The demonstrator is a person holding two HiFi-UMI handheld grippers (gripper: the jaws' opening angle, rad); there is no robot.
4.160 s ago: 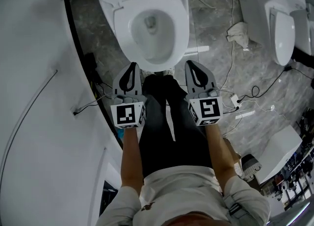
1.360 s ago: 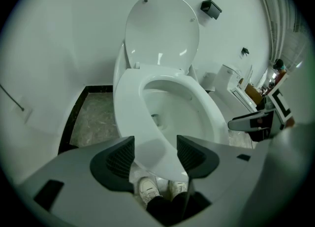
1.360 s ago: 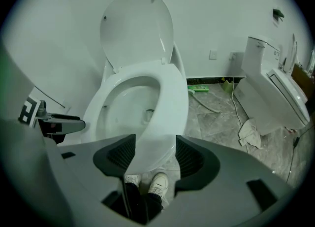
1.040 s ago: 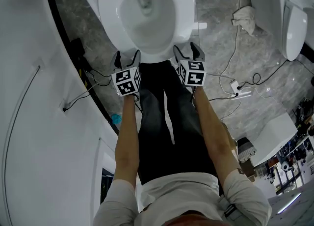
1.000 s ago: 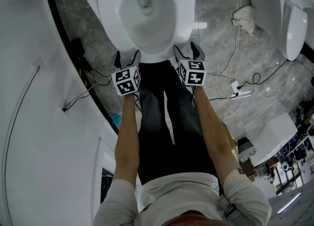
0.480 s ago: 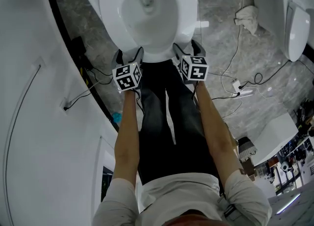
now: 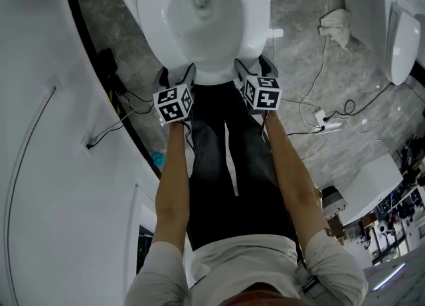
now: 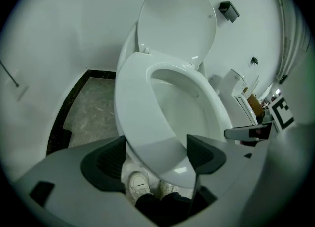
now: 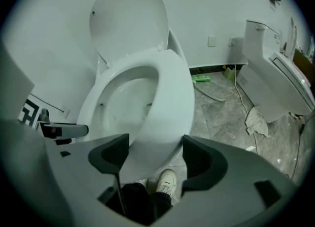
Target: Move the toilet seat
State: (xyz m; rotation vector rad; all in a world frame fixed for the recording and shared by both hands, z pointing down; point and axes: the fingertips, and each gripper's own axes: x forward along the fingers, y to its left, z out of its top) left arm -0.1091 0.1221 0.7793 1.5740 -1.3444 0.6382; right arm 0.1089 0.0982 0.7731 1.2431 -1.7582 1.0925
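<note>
The white toilet seat (image 7: pixel 251 12) lies down on the bowl, and its lid (image 8: pixel 177 19) stands up against the wall. My left gripper (image 7: pixel 176 72) and right gripper (image 7: pixel 252 66) hang side by side at the seat's front rim. In the left gripper view the seat's (image 8: pixel 138 108) front edge passes between the left gripper's (image 8: pixel 156 156) wide-spread pads. The right gripper view shows the seat (image 9: pixel 172 93) between the right gripper's (image 9: pixel 155 153) pads in the same way. Both pairs of jaws have just been opening. I see no pad pressing on the seat.
A second toilet (image 7: pixel 402 26) stands at the right, with a crumpled cloth (image 7: pixel 335 22), cables and a power strip (image 7: pixel 329 122) on the grey floor between. A white wall (image 7: pixel 40 99) curves close on the left. The person's shoes (image 8: pixel 137 185) stand under the bowl's front.
Since the oldest frame both grippers have come forward to the seat's front rim. Over the last second they have barely shifted.
</note>
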